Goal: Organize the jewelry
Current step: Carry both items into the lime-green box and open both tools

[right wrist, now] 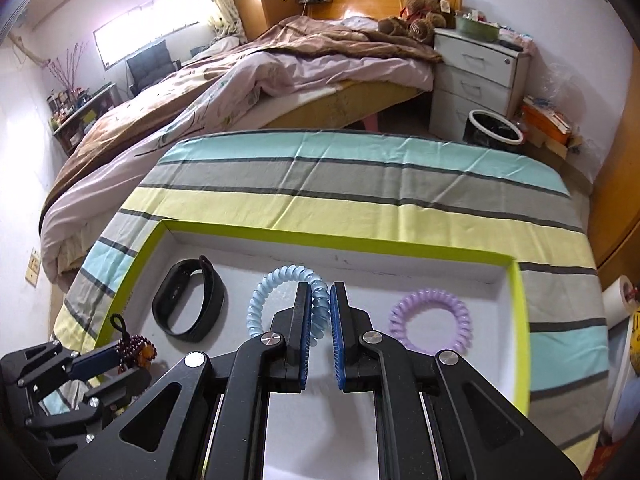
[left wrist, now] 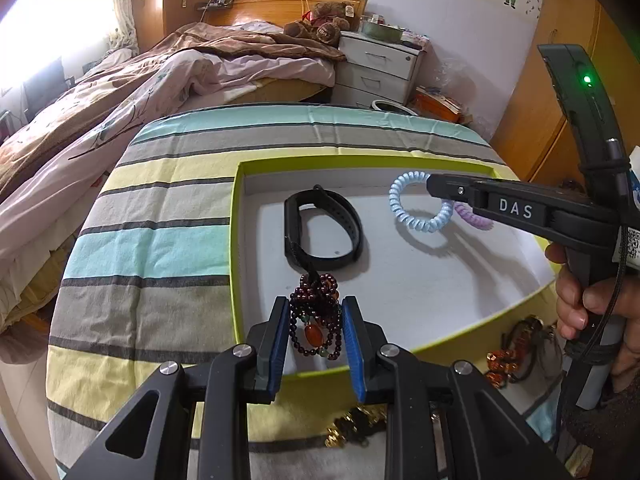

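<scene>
In the right wrist view, lower left, your left hand-held gripper (right wrist: 132, 354) is clamped on a dark red bead bracelet (right wrist: 134, 347) hanging lengthwise down. At centre, your right hand-held gripper (right wrist: 320, 300) pinches the pale blue coil tie (right wrist: 256, 308) over the tray (right wrist: 520, 320).

unmade bed (right wrist: 248, 80), white nightstand (right wrist: 476, 76) — bright window (right wrist: 148, 28), wooden wardrobe (left wrist: 560, 92)

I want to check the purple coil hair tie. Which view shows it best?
The right wrist view: the purple hair tie lies whole and unobstructed in the tray. In the left wrist view the right tongs hide most of it.
</scene>
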Available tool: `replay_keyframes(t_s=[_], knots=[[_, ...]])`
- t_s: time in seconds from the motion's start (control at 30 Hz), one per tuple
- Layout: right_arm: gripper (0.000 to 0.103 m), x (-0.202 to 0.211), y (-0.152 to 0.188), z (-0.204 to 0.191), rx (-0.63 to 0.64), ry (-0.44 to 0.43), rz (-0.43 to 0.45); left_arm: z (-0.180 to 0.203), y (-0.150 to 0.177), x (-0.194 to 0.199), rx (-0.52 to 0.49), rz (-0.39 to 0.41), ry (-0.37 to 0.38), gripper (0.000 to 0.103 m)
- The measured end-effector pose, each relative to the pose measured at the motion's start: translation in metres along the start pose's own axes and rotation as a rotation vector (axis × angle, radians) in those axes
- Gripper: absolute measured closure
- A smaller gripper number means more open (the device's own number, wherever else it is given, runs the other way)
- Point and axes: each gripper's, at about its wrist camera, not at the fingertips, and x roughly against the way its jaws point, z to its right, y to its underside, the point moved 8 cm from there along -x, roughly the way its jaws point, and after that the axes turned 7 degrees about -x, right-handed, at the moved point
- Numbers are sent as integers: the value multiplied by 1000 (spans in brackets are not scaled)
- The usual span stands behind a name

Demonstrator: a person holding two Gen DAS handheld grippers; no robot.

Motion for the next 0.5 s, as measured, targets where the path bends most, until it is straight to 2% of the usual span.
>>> replay_keyframes(t_s=[0.5], knots=[[93, -24, -2, -2, 11, 12, -48, 2, -6, -11, -9, -14, 0, 76]])
